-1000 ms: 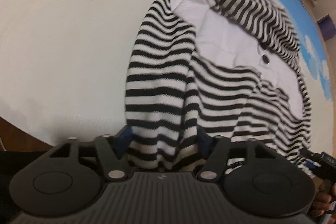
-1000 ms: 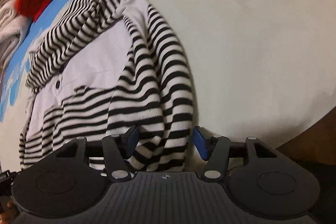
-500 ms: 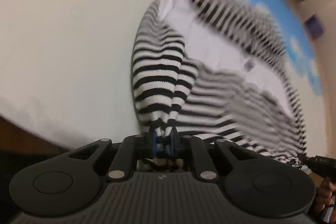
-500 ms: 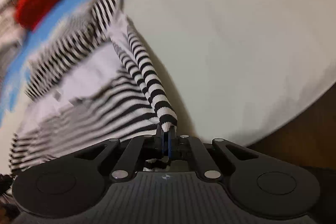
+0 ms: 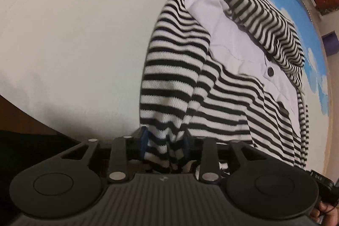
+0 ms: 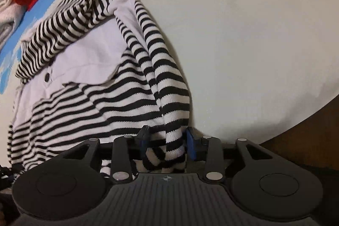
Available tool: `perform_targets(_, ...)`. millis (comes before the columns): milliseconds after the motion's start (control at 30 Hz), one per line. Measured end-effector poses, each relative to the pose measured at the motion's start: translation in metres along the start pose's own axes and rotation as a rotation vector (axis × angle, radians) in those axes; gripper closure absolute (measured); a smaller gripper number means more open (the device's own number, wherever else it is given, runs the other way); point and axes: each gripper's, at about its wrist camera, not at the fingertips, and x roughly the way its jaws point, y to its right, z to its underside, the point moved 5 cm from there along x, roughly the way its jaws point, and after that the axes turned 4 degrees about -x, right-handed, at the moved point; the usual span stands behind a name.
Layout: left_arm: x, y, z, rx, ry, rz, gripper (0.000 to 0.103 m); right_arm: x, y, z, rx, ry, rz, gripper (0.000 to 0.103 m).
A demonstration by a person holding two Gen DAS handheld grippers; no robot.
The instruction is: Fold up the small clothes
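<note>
Left wrist view: my left gripper [image 5: 164, 144] and right gripper [image 6: 167, 145], pinched shut a moment ago, are opening again around the black-and-white striped knit top [image 5: 175, 69]'s hem corners, so I judge the hem let go.

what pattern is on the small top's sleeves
Black and white horizontal stripes on the sleeves, clearest in the right wrist view.

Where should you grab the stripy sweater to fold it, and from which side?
Probably by its two bottom corners, coming down from above at the near edge. The stripy sweater lies flat on the white mat, hem nearest the tools. The left tool and right tool each have a bunched hem corner between their jaws, which are opening, so there is a thick fold to pinch.
</note>
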Motion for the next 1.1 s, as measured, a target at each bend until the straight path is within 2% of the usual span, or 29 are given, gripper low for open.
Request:
perform_targets(33,-0.001,0.0,0.0,0.005,0.01,0.001,0.09,0.0,0.0,0.001,-0.003,0.0,0.001,0.065)
perform_targets(133,-0.005,0.001,0.0,0.008,0.032,0.008,0.092,-0.001,-0.002,0.0,-0.004,0.011,-0.029,0.087)
perform_targets(167,-0.005,0.0,0.0,0.001,0.032,0.011,0.092,-0.003,-0.003,0.0,-0.007,0.017,-0.031,0.087)
perform_targets(200,-0.006,-0.001,0.0,-0.013,0.028,0.018,0.089,-0.003,-0.003,0.0,-0.012,0.019,-0.028,0.087)
perform_targets(233,-0.007,-0.003,0.0,-0.026,0.024,0.014,0.079,-0.003,-0.003,0.0,-0.01,0.018,-0.028,0.087)
perform_targets(267,-0.006,-0.006,0.0,-0.035,0.02,0.006,0.075,-0.003,-0.001,0.0,-0.004,0.014,-0.029,0.087)
perform_targets(300,-0.004,-0.007,0.0,-0.036,0.008,-0.003,0.066,-0.002,0.0,0.0,0.004,0.009,-0.03,0.087)
perform_targets(367,0.0,-0.007,0.002,-0.017,-0.013,-0.007,0.066,0.0,0.001,0.0,0.004,-0.007,-0.024,0.082)
perform_targets(467,-0.001,-0.004,0.003,0.017,-0.006,-0.014,0.067,0.001,-0.001,0.001,-0.017,-0.011,-0.011,0.081)
perform_targets(500,-0.001,-0.004,0.004,0.022,-0.006,-0.011,0.072,0.001,-0.002,0.001,-0.022,-0.011,-0.008,0.081)
perform_targets(533,-0.001,-0.003,0.004,0.029,-0.004,-0.006,0.082,0.001,-0.002,0.001,-0.023,-0.011,-0.006,0.081)
perform_targets(600,-0.004,0.0,0.004,0.043,0.006,0.013,0.091,0.001,-0.002,0.001,-0.024,-0.01,-0.005,0.081)
perform_targets(700,-0.009,0.003,0.003,0.058,0.034,0.011,0.092,0.0,-0.002,0.001,-0.022,-0.005,-0.011,0.081)
perform_targets(833,-0.004,0.0,0.002,0.029,0.004,0.015,0.088,0.001,0.001,0.0,-0.015,-0.008,-0.016,0.081)
perform_targets(1000,0.003,0.007,0.007,0.105,-0.018,-0.013,0.085,0.002,-0.002,0.0,-0.04,-0.013,-0.002,0.081)
perform_targets(1100,0.002,0.003,0.007,0.084,-0.015,-0.012,0.082,0.002,-0.003,0.0,-0.041,-0.014,-0.004,0.081)
